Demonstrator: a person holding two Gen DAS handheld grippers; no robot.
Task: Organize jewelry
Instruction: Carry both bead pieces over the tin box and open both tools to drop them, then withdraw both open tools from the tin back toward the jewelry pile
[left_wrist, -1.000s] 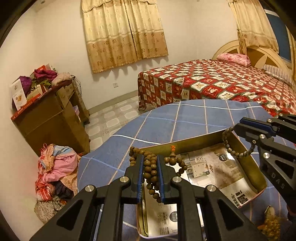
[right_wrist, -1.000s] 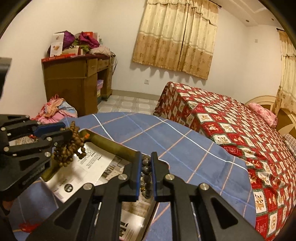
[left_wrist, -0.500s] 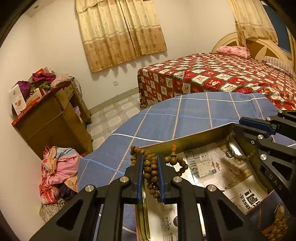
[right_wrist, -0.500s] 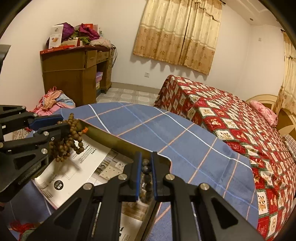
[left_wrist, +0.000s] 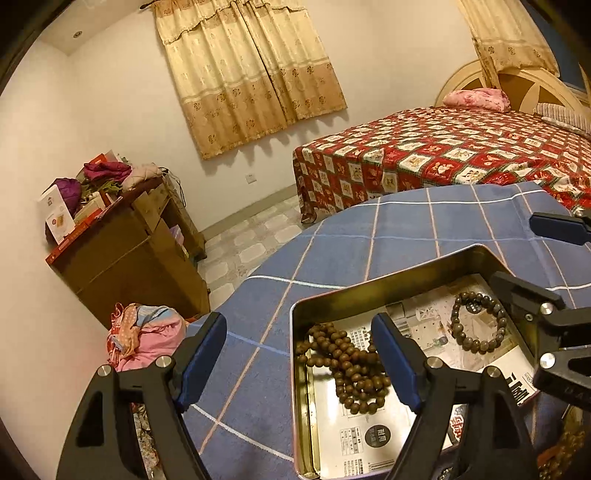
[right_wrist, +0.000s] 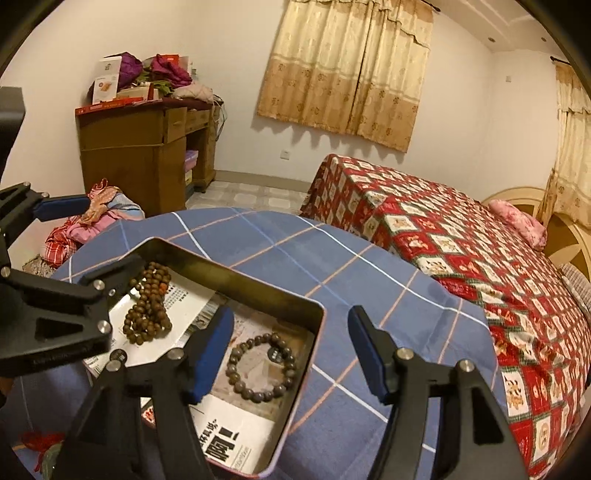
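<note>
Though pinched shut on beads a second ago, now gapes on both sides and grips nothing.

Left gripper (left_wrist: 295, 328): has just been opening, stands near its widest, and straddles the ten o'clock corner of the tin (left_wrist: 388, 291) with nothing clasped between the pads.

Long string of brown beads (left_wrist: 351, 365): lies dropped in a loose heap on the newspaper lining (left_wrist: 365, 424), at about ten o'clock inside the tin. Sits partly hidden behind the inner finger and touches neither pad, as far as can be told.

Further right, dark bracelet (left_wrist: 478, 321): lies flat as an open ring at about two o'clock in the tin, near the far right corner.

Right gripper (right_wrist: 291, 317): has likewise just been opening, somewhat less wide, and hangs over the tin's rim at three o'clock. Has the bracelet below and just beside its left pad, unclasped.

Means, by my reckoning, both pieces delivered and this placing step finished.

Leaves something beaded and amber (left_wrist: 565, 443) at five o'clock past the tin in the left wrist view, too clipped to name. Probably next to fetch. Calls first for lifting clear without snagging the heap.
</note>
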